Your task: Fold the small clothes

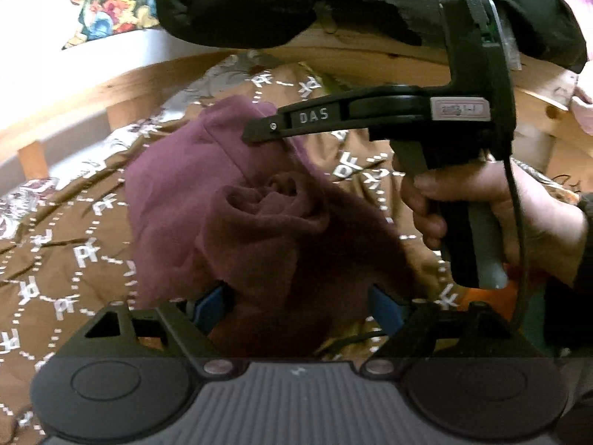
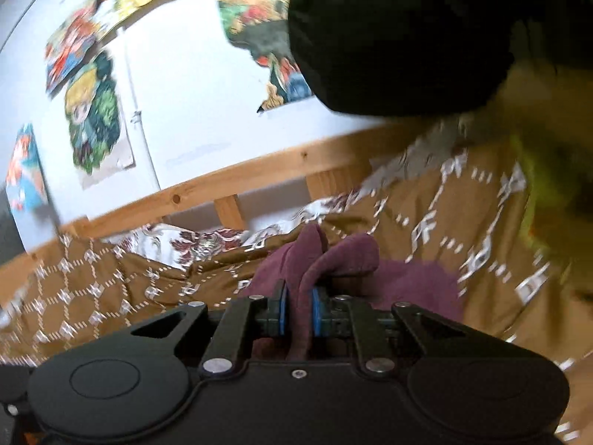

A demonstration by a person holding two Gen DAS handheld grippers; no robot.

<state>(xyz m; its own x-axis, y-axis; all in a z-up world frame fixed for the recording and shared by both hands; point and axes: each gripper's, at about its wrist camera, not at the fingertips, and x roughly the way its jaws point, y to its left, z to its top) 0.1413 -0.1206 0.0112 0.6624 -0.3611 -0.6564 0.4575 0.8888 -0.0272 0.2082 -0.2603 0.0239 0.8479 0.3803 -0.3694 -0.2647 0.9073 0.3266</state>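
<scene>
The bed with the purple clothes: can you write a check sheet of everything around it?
Surface: brown patterned bedspread, rumpled.
Job's things: maroon garment, bunched, not folded flat.
Clutter: black padded garment above the bed's far edge.
Grippers: right gripper shut on a fold of the maroon garment; left gripper open, with cloth between its pads.
Cables: black cable running down past the hand.
Surroundings: wooden bed rail, white wall with colourful pictures.
</scene>
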